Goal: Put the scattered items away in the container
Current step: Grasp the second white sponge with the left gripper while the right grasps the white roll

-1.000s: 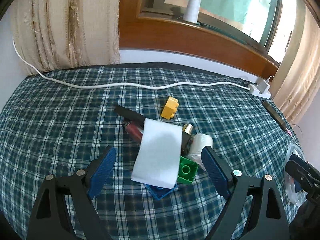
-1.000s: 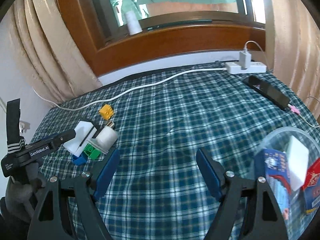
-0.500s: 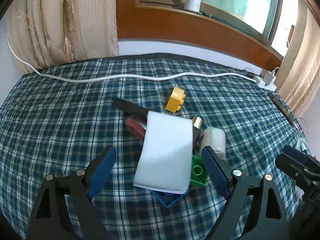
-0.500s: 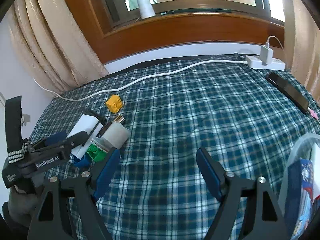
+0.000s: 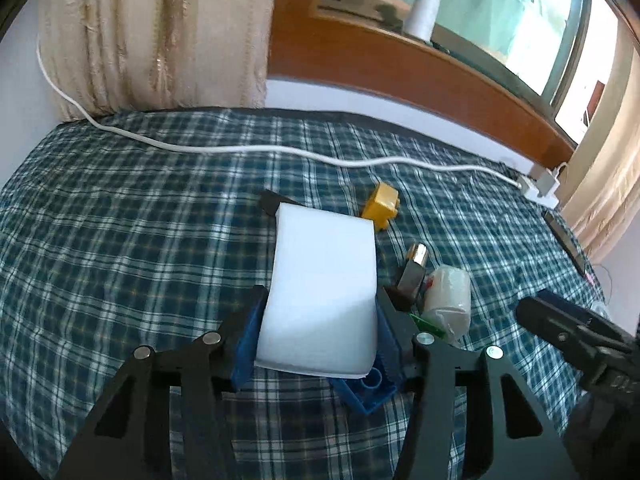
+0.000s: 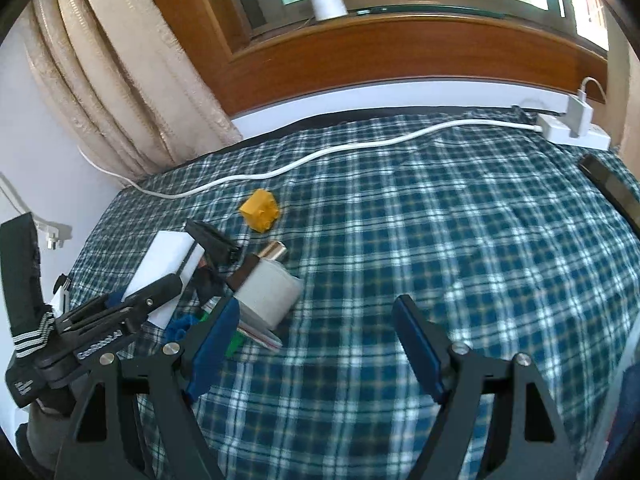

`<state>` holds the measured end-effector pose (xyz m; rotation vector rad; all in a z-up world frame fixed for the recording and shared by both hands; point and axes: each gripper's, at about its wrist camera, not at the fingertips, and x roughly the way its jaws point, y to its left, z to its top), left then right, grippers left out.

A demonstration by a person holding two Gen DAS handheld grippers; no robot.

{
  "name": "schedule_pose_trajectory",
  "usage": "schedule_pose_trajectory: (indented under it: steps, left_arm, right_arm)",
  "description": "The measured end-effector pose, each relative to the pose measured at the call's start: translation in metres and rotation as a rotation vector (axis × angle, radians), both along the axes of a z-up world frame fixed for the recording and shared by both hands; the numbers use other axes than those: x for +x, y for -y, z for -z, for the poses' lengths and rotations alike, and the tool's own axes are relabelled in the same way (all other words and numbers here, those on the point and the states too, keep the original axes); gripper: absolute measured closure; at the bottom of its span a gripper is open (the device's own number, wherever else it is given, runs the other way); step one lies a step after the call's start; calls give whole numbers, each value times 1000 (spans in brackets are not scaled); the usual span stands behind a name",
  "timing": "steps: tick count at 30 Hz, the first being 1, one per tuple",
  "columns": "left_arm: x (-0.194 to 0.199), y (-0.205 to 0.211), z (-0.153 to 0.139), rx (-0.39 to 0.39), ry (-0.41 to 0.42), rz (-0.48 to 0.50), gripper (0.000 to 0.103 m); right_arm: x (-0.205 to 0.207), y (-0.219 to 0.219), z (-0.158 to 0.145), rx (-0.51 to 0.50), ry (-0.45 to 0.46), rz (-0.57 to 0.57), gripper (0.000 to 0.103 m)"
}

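Note:
A white foam block (image 5: 324, 292) lies slanted on a pile on the plaid bedspread (image 5: 120, 240). My left gripper (image 5: 320, 295) is closing, and its blue pads (image 5: 248, 332) touch both long sides of the block. Under and beside the block are a blue brick (image 5: 366, 388), a green brick (image 5: 428, 322), a white roll (image 5: 446, 296), a gold-capped tube (image 5: 414, 264) and a black stick (image 5: 270, 202). A yellow brick (image 5: 382, 204) lies apart, farther back. My right gripper (image 6: 316, 302) hangs open over bare cloth, right of the pile, with nothing between its fingers.
A white cable (image 6: 320, 156) crosses the far side of the bed to a power strip with a charger (image 6: 572, 128). A dark phone (image 6: 612, 188) lies at the right edge. The clear container's rim (image 6: 628, 356) shows at the far right. Curtains and a wooden window frame stand behind.
The left gripper has come forward over the pile and its jaws have narrowed onto the white block. The right gripper has swung left, so the container has slid almost out of its view.

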<state>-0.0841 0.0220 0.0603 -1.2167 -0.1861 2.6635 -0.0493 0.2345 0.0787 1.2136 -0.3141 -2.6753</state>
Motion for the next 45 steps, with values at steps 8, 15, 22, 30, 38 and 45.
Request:
schedule_pose_trajectory:
  steps: [8, 15, 22, 30, 38, 45]
  left_arm:
    - [5, 13, -9, 18, -19, -29, 48]
    - [3, 19, -8, 30, -9, -52, 48]
    - [5, 19, -10, 33, -8, -41, 48]
    - [5, 16, -11, 37, -3, -26, 48]
    - [9, 10, -17, 42, -16, -4, 48]
    - [15, -3, -22, 39, -33, 37, 48]
  right_arm:
    - [-19, 18, 4, -10, 23, -40, 21]
    - [-28, 36, 10, 24, 20, -68, 21]
    - [-35, 46, 22, 67, 53, -95, 32]
    - [-27, 56, 16, 115, 32, -134, 52]
    - [-5, 42, 8, 74, 30, -109, 54]
    - [18, 26, -4, 58, 10, -72, 54]
